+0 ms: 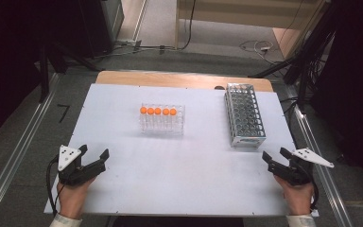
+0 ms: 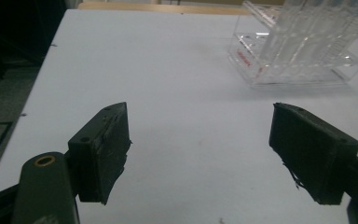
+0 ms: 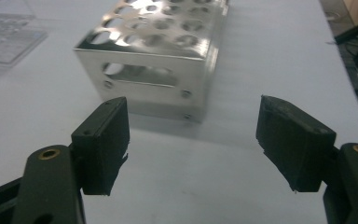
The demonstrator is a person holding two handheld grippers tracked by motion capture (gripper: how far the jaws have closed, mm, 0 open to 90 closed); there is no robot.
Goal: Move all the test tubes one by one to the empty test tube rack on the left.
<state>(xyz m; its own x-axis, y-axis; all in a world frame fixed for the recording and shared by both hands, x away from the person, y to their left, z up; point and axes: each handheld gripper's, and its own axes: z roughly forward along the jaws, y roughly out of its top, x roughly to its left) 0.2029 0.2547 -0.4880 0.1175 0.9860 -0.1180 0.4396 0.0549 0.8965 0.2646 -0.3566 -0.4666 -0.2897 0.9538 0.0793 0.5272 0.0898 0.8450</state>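
A clear plastic rack (image 1: 162, 119) with a row of orange-capped tubes (image 1: 158, 111) stands at the middle of the white table (image 1: 184, 179). A bare metal rack (image 1: 244, 115) full of holes stands to its right. My left gripper (image 1: 93, 152) hovers open near the table's front left, with nothing between its jaws; in the left gripper view the clear rack (image 2: 298, 46) lies ahead to the upper right. Open and unloaded too, my right gripper (image 1: 275, 154) is at the front right, and the metal rack (image 3: 156, 56) stands just ahead of it.
The white tabletop has a wooden strip (image 1: 184, 79) along its far edge. Metal rails (image 1: 14, 161) run along both sides of the table on the floor. Cables (image 1: 260, 46) and dark stands lie beyond the far edge.
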